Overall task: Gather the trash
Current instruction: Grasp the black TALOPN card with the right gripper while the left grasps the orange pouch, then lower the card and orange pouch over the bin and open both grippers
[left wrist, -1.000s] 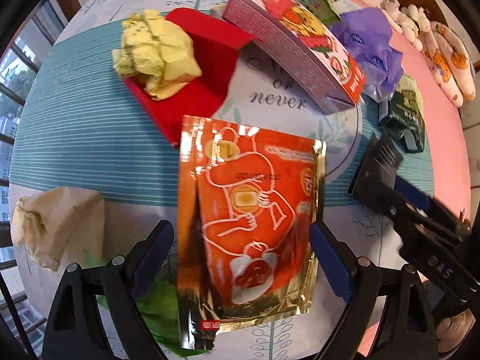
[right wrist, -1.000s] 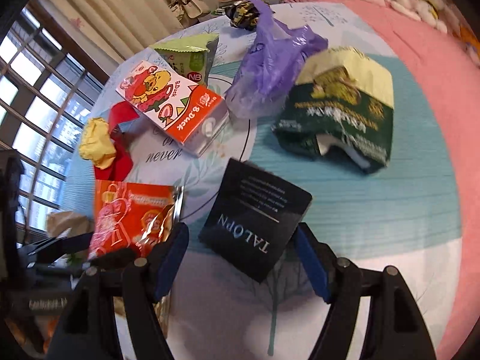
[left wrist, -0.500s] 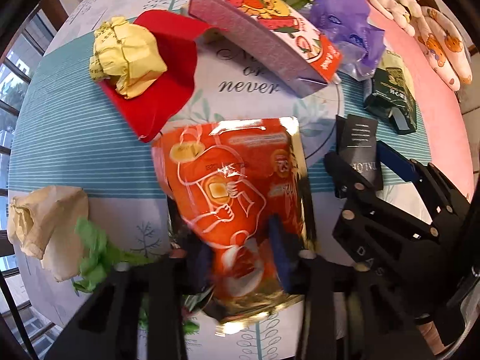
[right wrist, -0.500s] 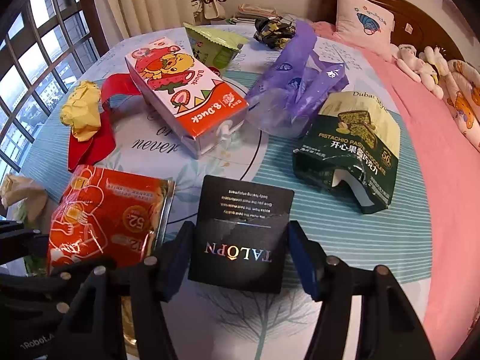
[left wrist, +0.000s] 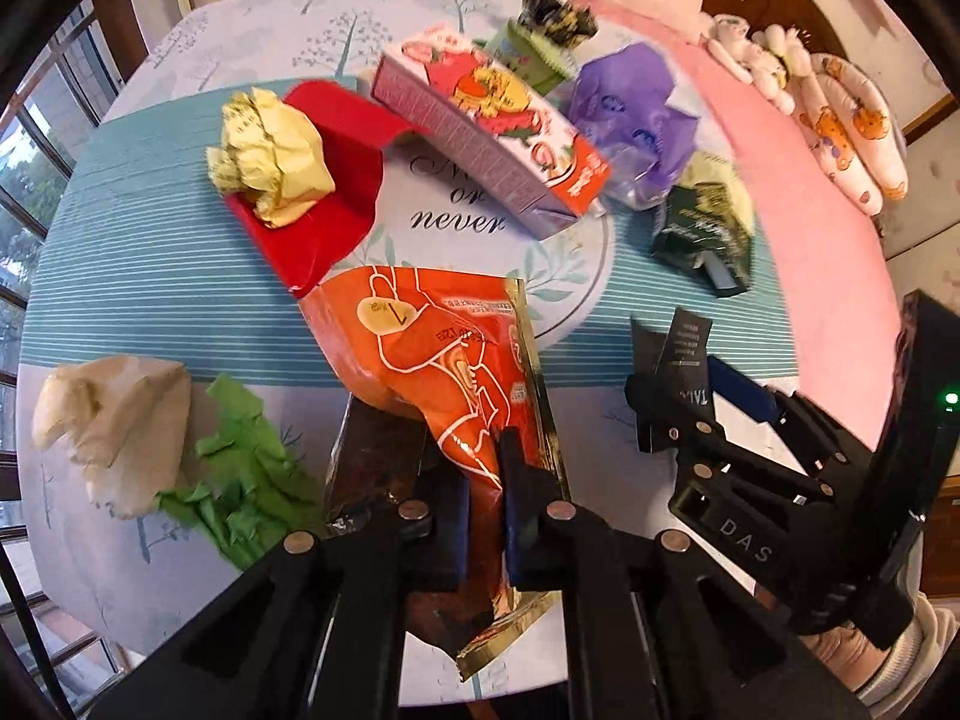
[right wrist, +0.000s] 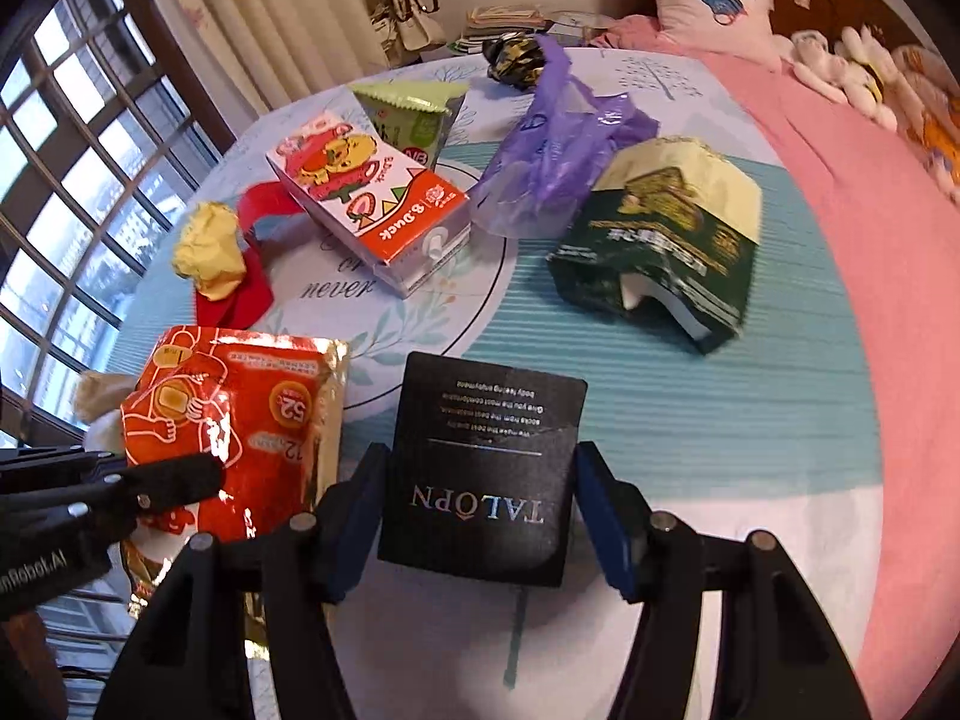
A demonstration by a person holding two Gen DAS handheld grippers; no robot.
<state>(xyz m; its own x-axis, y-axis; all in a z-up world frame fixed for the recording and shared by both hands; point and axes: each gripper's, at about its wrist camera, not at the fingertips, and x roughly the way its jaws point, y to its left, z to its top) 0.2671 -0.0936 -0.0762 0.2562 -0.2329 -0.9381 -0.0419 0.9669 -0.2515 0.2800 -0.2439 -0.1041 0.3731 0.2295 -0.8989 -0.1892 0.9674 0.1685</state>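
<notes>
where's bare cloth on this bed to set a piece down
Free: the striped band right of the black TALOPN card, below the green pistachio bag. Crowded: the centre, around the duck carton, purple bag and red paper.

A round worktop (right wrist: pixel 720 396) is covered by a cloth printed with teal stripes, small trees and the word "never". Beyond it a bed with a pink cover (right wrist: pixel 840 138) is seen, on which a white pillow with a blue motif (right wrist: pixel 714 0) and soft toys (left wrist: pixel 840 114) are laid. A barred window (right wrist: pixel 66 180), pale curtains (right wrist: pixel 288 6) and a stack of papers (right wrist: pixel 510 18) are seen behind.
</notes>
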